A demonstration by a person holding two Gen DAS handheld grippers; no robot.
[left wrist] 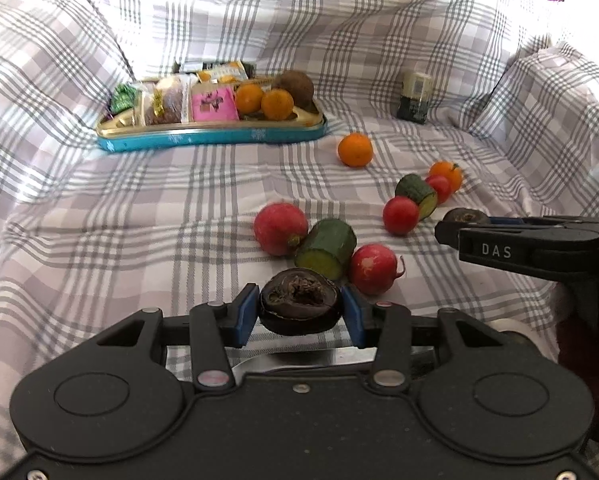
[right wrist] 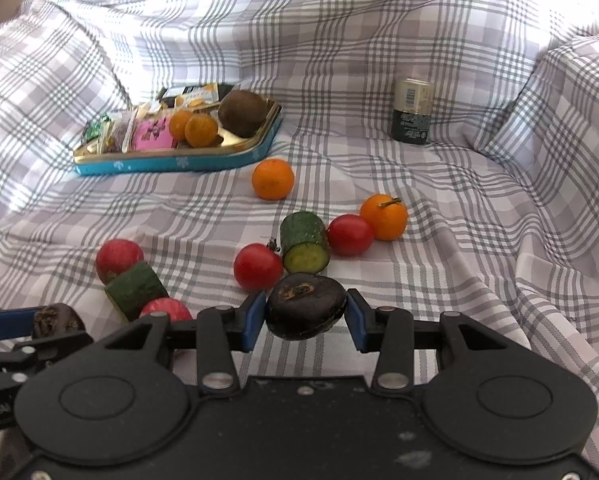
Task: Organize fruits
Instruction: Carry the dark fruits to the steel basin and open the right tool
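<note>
Holding a dark shrivelled fruit half (left wrist: 299,307) in the left gripper (left wrist: 299,314) and another half (right wrist: 305,306) in the right gripper (right wrist: 305,316), both clamped shut, we judge the tin tray (left wrist: 211,136) at upper left comes next.

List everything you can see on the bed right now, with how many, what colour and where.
tray: one, blue-sided, far left, holding snack packets, two oranges, a brown fruit
loose oranges: two, orange, centre
tomatoes: two, red, centre
radishes: two, red-pink, near left
cucumber pieces: two, green, among these
jar: one, dark green, far right
checked sheet: grey-white, underneath
left tool: shut on a dark fruit half
right tool: shut on another dark half
</note>
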